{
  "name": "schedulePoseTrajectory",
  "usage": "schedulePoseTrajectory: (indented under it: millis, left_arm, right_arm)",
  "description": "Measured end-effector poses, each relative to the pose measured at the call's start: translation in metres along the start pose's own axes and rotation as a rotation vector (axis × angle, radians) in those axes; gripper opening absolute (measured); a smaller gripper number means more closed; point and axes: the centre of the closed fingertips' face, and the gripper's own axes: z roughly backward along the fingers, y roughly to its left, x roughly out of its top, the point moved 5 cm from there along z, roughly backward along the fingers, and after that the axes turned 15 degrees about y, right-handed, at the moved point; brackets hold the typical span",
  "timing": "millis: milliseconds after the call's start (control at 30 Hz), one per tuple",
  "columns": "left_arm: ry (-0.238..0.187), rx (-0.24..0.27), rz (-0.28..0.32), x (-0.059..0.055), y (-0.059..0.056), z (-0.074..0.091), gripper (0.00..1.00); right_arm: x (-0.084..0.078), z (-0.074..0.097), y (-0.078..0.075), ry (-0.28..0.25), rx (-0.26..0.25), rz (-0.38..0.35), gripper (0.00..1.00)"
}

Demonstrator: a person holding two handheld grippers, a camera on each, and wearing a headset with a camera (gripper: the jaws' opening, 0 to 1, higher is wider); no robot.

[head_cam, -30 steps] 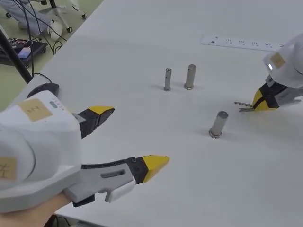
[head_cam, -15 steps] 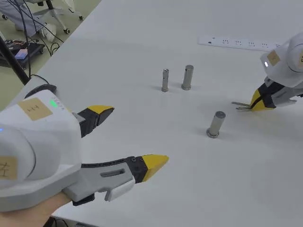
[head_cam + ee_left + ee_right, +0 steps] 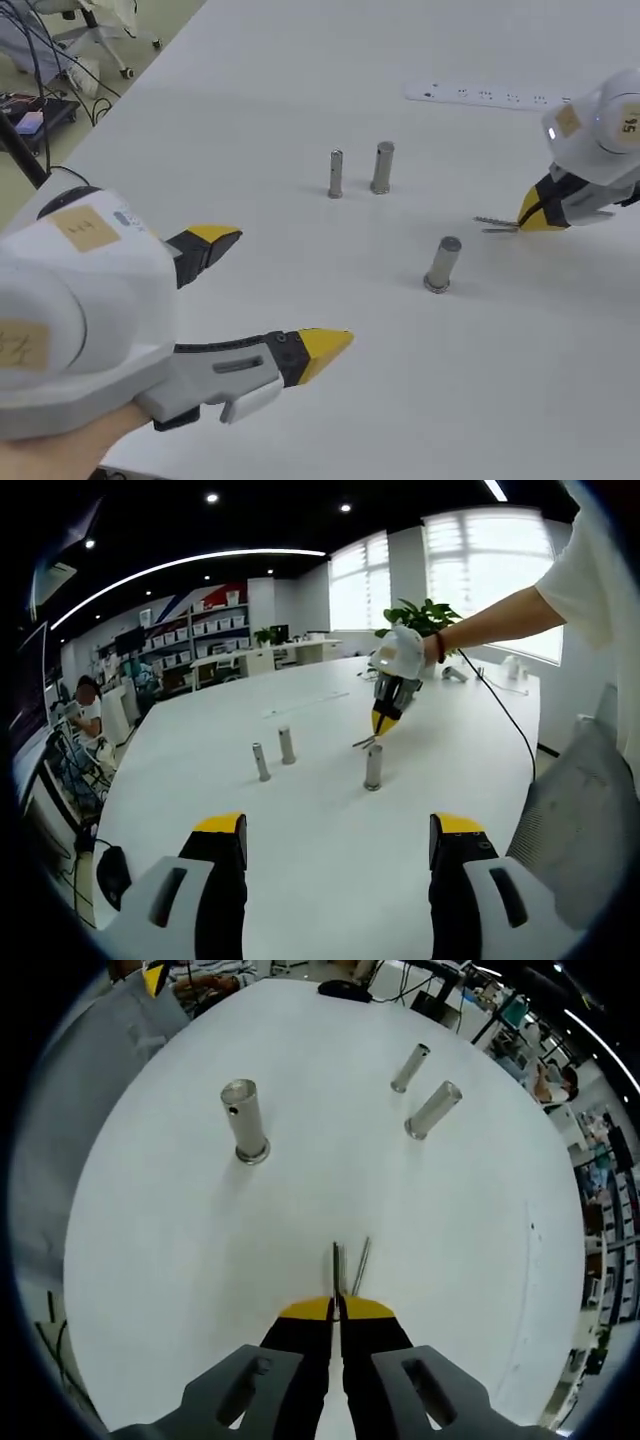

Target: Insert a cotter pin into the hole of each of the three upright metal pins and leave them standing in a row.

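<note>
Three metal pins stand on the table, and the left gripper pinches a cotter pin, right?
No. The right gripper pinches the cotter pin, as the right gripper view shows; the left gripper is open. Three metal pins do stand on the table.

The left tool (image 3: 270, 290) and right tool (image 3: 525, 218) match: rounded white shells, grey arms, black jaws capped with yellow tips. Tan paper labels (image 3: 85, 228) with handwritten marks sit on the shells. The person wears a white short sleeve (image 3: 600, 560) and a dark wristband (image 3: 438, 646).
</note>
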Motion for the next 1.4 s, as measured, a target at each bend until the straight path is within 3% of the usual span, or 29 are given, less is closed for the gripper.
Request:
schedulePoseTrajectory:
  millis: [400, 800, 1000, 1400]
  left_arm:
    - [-0.002, -0.050, -0.020, 0.008, -0.006, -0.010, 0.71]
    - [-0.019, -0.097, -0.025, 0.026, -0.005, -0.021, 0.62]
    - [-0.021, -0.131, -0.002, 0.032, -0.007, -0.026, 0.56]
    - [-0.035, -0.229, 0.096, 0.044, -0.011, -0.039, 0.43]
  right_arm:
    - [0.015, 0.020, 0.007, -0.040, -0.048, 0.000, 0.03]
    - [0.039, 0.041, 0.015, -0.088, -0.097, 0.031, 0.03]
    - [0.052, 0.056, 0.017, -0.132, -0.144, 0.047, 0.03]
    - [0.077, 0.074, 0.034, -0.187, -0.177, 0.098, 0.03]
